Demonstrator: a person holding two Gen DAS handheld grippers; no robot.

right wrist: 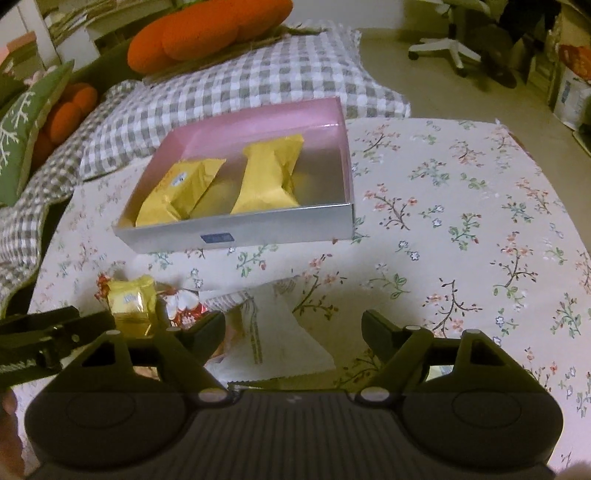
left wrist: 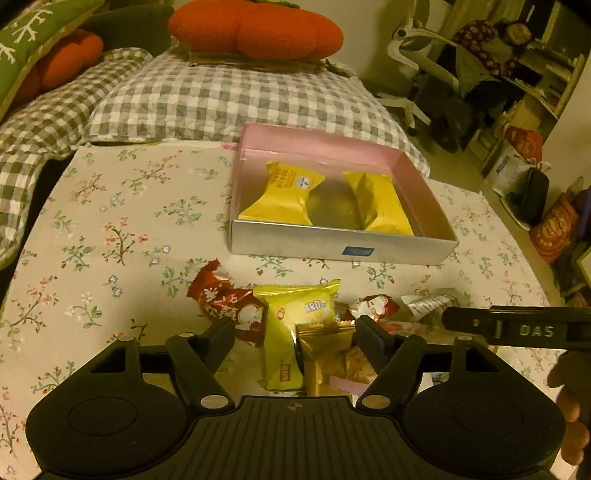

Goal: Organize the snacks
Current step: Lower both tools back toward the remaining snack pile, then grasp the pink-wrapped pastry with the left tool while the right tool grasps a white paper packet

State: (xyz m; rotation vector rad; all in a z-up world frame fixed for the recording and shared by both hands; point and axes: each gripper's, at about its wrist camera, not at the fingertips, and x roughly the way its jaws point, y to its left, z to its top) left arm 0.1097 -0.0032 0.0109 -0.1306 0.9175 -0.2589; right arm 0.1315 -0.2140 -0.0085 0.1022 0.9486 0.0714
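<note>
A silver box with a pink inside (left wrist: 340, 249) (right wrist: 236, 234) stands on the floral cloth and holds two yellow snack packs (left wrist: 282, 197) (right wrist: 267, 177). Loose snacks lie in front of it: a yellow pack (left wrist: 295, 325) (right wrist: 131, 304), red wrappers (left wrist: 225, 299) (right wrist: 183, 306), a gold pack (left wrist: 325, 354) and a white wrapper (right wrist: 273, 332) (left wrist: 428, 304). My left gripper (left wrist: 295, 336) is open, its fingers either side of the yellow and gold packs. My right gripper (right wrist: 293, 332) is open over the white wrapper.
The floral cloth (left wrist: 110, 229) (right wrist: 461, 221) covers the table. Checked cushions (left wrist: 221, 96) (right wrist: 240, 77), orange plush cushions (left wrist: 255, 26) and a green cushion (left wrist: 26, 40) lie behind. An office chair (left wrist: 424, 55) and bags (left wrist: 554, 225) stand at right.
</note>
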